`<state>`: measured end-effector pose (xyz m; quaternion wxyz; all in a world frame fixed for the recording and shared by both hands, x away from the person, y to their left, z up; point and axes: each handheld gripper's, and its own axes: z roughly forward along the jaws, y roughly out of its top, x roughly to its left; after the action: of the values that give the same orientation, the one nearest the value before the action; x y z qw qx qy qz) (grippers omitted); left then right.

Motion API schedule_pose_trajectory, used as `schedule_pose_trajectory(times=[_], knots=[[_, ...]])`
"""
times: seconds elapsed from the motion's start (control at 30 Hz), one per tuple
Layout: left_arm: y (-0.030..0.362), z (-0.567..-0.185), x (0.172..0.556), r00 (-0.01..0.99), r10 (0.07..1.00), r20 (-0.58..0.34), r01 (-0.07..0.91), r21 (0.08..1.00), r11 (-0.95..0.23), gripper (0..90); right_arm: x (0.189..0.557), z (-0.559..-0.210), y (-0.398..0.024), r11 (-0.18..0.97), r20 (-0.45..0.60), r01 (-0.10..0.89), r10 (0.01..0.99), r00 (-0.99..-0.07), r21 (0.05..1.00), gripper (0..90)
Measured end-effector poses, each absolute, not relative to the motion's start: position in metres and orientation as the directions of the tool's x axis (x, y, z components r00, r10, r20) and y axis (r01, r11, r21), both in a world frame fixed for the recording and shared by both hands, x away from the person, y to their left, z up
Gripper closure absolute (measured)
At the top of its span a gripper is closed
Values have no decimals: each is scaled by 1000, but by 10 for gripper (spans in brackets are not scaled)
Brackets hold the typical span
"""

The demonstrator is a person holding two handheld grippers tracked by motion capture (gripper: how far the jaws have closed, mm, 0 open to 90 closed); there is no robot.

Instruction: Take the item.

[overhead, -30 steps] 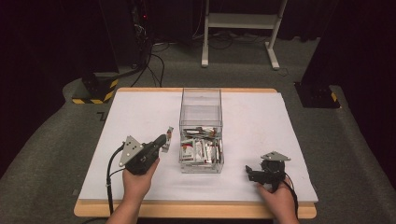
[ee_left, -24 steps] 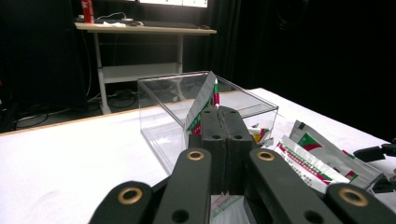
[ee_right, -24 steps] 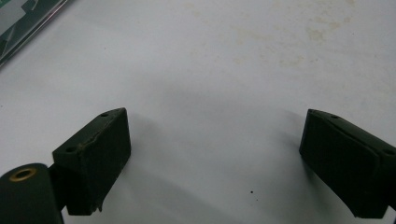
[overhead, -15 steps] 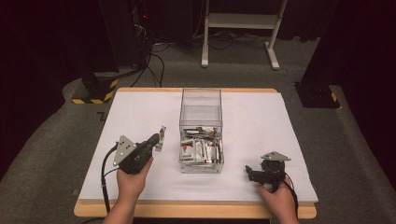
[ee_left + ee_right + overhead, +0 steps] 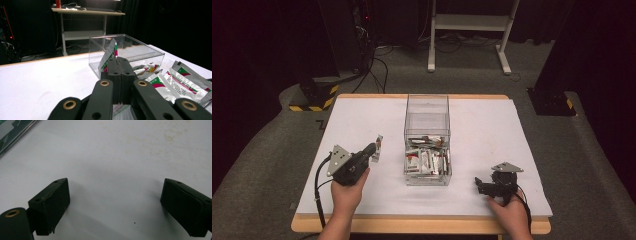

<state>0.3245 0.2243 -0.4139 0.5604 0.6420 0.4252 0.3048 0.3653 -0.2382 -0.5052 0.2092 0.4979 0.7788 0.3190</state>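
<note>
The left gripper [image 5: 373, 152] has its jaws pressed together on a single foil sachet [image 5: 378, 145], which stands up out of the jaw tips on edge, its long axis running roughly upright and a little away from the hand, as the left gripper view shows [image 5: 109, 53]. The clear plastic box [image 5: 427, 150] lies just to the right of that gripper and slightly ahead of it, apart from it and not touching. The sachet is outside the box wall, near its left side. The left hand is plainly the nearer one to the box's left wall. Inside the box, a loose heap of similar sachets [image 5: 428, 159] fills the near half, while the far half looks bare. The right gripper [image 5: 482, 186] rests low near the table's front edge, to the right of the box, jaws spread wide over bare white tabletop [image 5: 120, 170], holding nothing.
</note>
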Motion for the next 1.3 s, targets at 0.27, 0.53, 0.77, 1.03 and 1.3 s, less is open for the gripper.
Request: schedule_pose_trajectory(times=[0.27, 0.53, 0.77, 1.03, 1.3], knots=[[231, -419, 326, 433, 897, -86, 219, 976, -12, 895, 365, -505, -238, 301, -9, 642, 909, -416, 705, 87], [237, -427, 330, 416, 904, -96, 242, 970, -8, 895, 365, -505, -238, 301, -7, 643, 909, -417, 704, 87], [236, -435, 336, 412, 905, -105, 268, 963, -10, 895, 365, -505, -238, 301, -10, 642, 909, -416, 705, 88], [240, -439, 339, 401, 910, -102, 276, 961, -13, 896, 365, -505, -238, 302, -10, 642, 909, -416, 705, 87], [246, -443, 349, 374, 923, -94, 293, 956, -22, 896, 365, -505, -238, 302, -10, 642, 909, -416, 705, 87]])
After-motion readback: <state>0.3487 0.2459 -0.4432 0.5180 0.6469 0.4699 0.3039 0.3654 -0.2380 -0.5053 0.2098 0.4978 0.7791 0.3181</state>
